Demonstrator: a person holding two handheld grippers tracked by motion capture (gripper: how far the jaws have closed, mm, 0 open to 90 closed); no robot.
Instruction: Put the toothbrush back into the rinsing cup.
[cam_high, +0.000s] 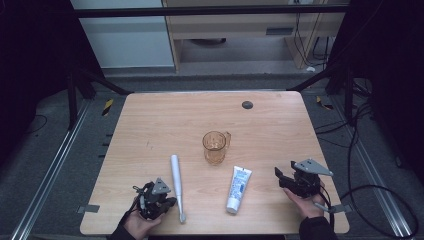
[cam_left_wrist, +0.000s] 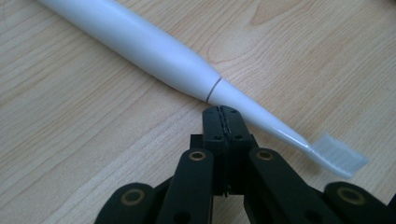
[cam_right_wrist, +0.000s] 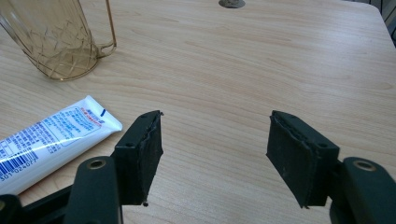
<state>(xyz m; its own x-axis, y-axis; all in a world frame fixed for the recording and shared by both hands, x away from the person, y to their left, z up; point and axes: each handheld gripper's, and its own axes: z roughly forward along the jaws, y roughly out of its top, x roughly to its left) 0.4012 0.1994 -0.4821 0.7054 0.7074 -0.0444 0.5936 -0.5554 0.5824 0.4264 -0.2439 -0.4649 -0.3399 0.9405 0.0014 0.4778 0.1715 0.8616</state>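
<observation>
A white electric toothbrush (cam_high: 176, 186) lies on the wooden table (cam_high: 165, 120), bristle end toward the front edge. My left gripper (cam_high: 172, 202) is shut with nothing in it, its tips close beside the toothbrush neck (cam_left_wrist: 243, 103). In the left gripper view the brush head (cam_left_wrist: 338, 158) lies to the right of the closed jaws (cam_left_wrist: 223, 112). A white toothpaste tube (cam_high: 238, 188) lies right of centre. An amber see-through mug (cam_high: 215, 147) stands upright in the middle. My right gripper (cam_high: 278, 175) is open and empty, right of the toothpaste tube (cam_right_wrist: 51, 137), jaws (cam_right_wrist: 217, 154) over bare wood.
A dark round plug (cam_high: 247, 104) sits in the table near its far edge. The amber mug (cam_right_wrist: 60, 37) shows at the upper left in the right gripper view. Cables lie on the floor to the right of the table. A cabinet stands beyond the far edge.
</observation>
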